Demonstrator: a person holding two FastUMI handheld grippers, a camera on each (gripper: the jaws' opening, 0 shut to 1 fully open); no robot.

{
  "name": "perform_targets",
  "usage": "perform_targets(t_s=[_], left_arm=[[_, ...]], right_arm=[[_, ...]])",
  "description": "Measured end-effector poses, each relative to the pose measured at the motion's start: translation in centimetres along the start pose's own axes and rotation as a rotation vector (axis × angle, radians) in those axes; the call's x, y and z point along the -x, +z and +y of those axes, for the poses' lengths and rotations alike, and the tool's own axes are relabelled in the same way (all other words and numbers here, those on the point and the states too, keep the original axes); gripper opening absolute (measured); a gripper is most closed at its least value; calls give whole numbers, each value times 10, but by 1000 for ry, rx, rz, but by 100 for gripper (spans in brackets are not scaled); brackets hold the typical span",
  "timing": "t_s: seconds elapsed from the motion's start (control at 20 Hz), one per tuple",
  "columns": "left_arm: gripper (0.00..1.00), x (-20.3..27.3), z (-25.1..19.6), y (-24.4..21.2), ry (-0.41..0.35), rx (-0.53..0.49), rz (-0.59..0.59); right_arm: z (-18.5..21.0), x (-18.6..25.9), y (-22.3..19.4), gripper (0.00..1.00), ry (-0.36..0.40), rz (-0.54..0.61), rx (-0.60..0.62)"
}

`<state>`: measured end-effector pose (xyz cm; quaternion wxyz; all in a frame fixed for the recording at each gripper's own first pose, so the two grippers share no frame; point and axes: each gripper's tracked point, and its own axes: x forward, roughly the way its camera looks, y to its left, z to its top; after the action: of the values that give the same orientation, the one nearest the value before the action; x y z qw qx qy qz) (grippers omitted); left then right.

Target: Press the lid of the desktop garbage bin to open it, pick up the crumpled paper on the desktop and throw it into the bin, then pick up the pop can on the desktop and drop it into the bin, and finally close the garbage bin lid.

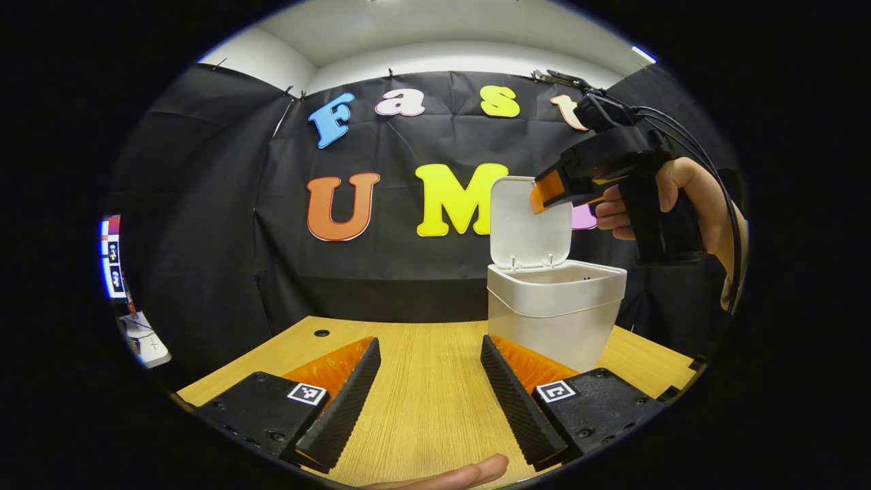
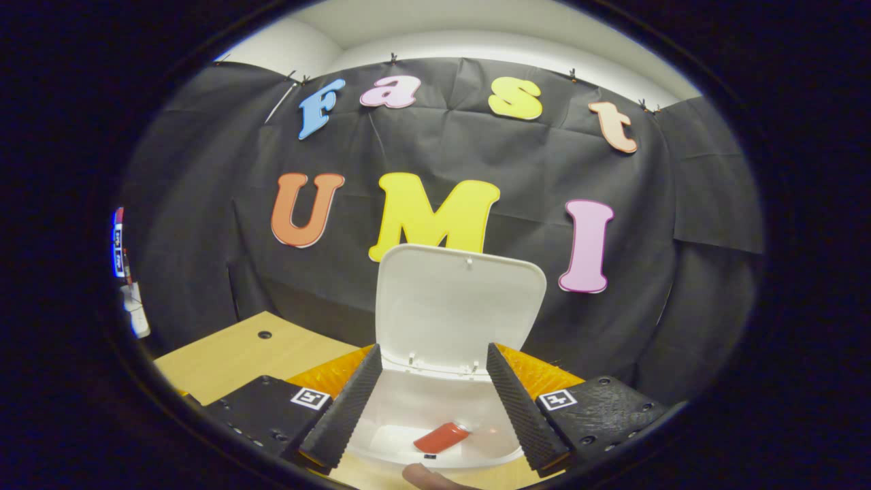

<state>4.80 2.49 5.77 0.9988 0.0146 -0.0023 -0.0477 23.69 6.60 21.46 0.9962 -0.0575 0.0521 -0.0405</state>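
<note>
left gripper spread wide, empty, low over near table | bin stands far right on table, lid upright, open | right gripper wide, empty, above bin; seen too in left gripper view by lid | can lies on bin floor

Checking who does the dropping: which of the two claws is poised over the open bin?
The right claw, held high beside the raised white lid over the white plastic bin. The left claw sits low over the wooden desktop.
</note>
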Motion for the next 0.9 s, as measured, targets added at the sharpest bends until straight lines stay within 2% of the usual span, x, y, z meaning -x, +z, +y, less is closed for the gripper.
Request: perform_targets(t_s=[0.05,0.15,0.25,0.45,0.55,0.7,0.8,0.9], left_arm=[[96,-1,3,0,4,6,0],[96,-2,7,-3,11,15,8],[96,-7,5,-7,-8,44,22],[96,-15,9,-16,-18,67,58],[96,-18,14,-20,-15,80,69],[96,-25,17,-28,-12,112,93],[96,-27,21,-33,1,113,109],[96,-29,19,-35,0,110,116]], right_arm=[[3,3,12,97,4,-37,-7],[11,5,32,95,25,-96,-14],[16,2,48,95,44,-130,-31],[9,-13,81,97,26,-151,-87],[-3,-26,91,93,-7,-160,-100],[-9,-47,107,96,-12,-200,-129],[-19,-63,111,94,-46,-212,-132],[-19,-84,105,93,-63,-173,-133]])
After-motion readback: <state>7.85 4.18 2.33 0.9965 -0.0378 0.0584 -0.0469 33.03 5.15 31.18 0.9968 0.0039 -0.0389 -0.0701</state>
